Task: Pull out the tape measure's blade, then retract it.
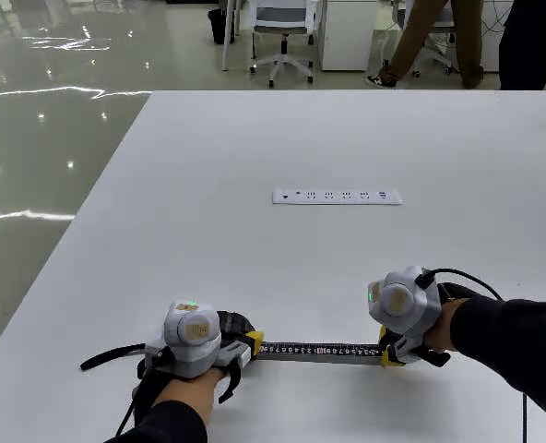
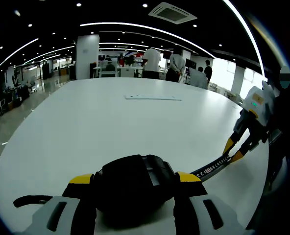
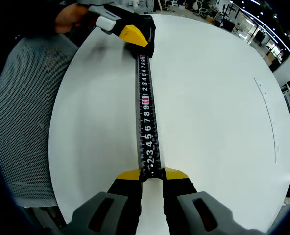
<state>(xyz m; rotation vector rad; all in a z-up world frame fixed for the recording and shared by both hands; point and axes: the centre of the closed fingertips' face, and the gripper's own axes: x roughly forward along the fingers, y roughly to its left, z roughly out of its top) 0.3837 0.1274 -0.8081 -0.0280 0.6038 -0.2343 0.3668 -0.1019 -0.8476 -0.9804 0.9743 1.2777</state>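
Note:
A black tape measure case (image 2: 135, 188) lies on the white table, clamped between the yellow-tipped jaws of my left gripper (image 2: 134, 177). In the head view that case (image 1: 237, 332) sits at the near left with my left gripper (image 1: 239, 343) around it. Its numbered blade (image 1: 319, 350) runs right, out to about 18 cm, to my right gripper (image 1: 384, 354). My right gripper (image 3: 151, 172) is shut on the blade's end (image 3: 149, 165); the blade (image 3: 145, 107) stretches away to the case (image 3: 144, 35). A black wrist strap (image 1: 107, 356) trails left of the case.
A white power strip (image 1: 338, 196) lies flat at mid-table, well beyond the grippers. The table's left edge (image 1: 61, 247) borders a glossy floor. An office chair (image 1: 282, 28) and people's legs (image 1: 430, 37) stand behind the far edge. A grey mesh chair (image 3: 25, 127) is near me.

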